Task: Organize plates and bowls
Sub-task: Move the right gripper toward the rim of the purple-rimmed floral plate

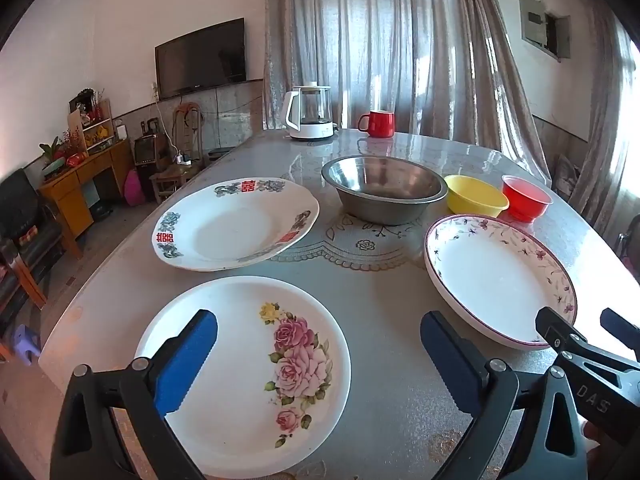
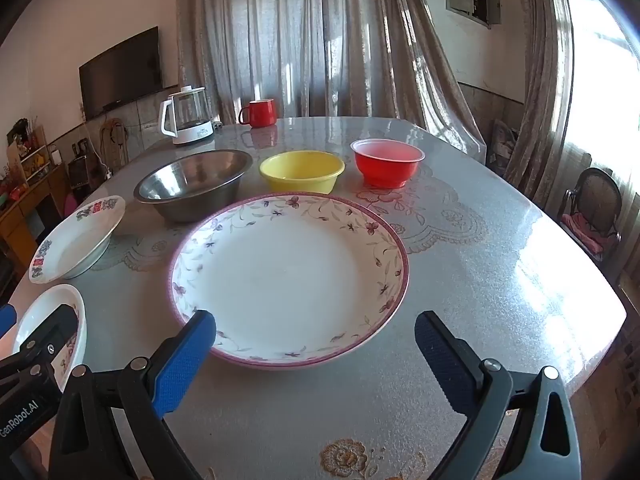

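Both of my units are wide open, nothing held. Left hand-held gripper [image 1: 318,360] hovers tilted down over the rose plate [image 1: 248,368], which sits right under and between its fingers. Right hand-held gripper [image 2: 316,356] is the same over the purple-rimmed plate [image 2: 288,276], near edge just ahead of its fingertips.

Rest of the set, all on the counter [image 2: 500,280]:
- red-character plate [image 1: 236,224]: ahead of the left gripper, past the rose plate
- steel bowl [image 2: 192,184], yellow bowl [image 2: 302,170], red bowl [image 2: 387,162]: in a row beyond the purple-rimmed plate, far side from the right gripper

Handling read, my judgement:
- Plates look ceramic: stiff, glazed, slippery, chip-prone. Pinch the near rim, one pad above and one below; the lip lifts off the counter enough to get under. Set down slowly when stacking.
- Steel bowl: rigid, slick wall, probably light. Grip across the rim.
- Yellow and red bowls look like thin plastic: light and likely to flex, so a gentle pinch on the rim. The order of nesting looks like red into yellow into steel.

Kettle [image 1: 310,114] and red mug [image 1: 378,123] sit at the far end of the counter, out of the way.
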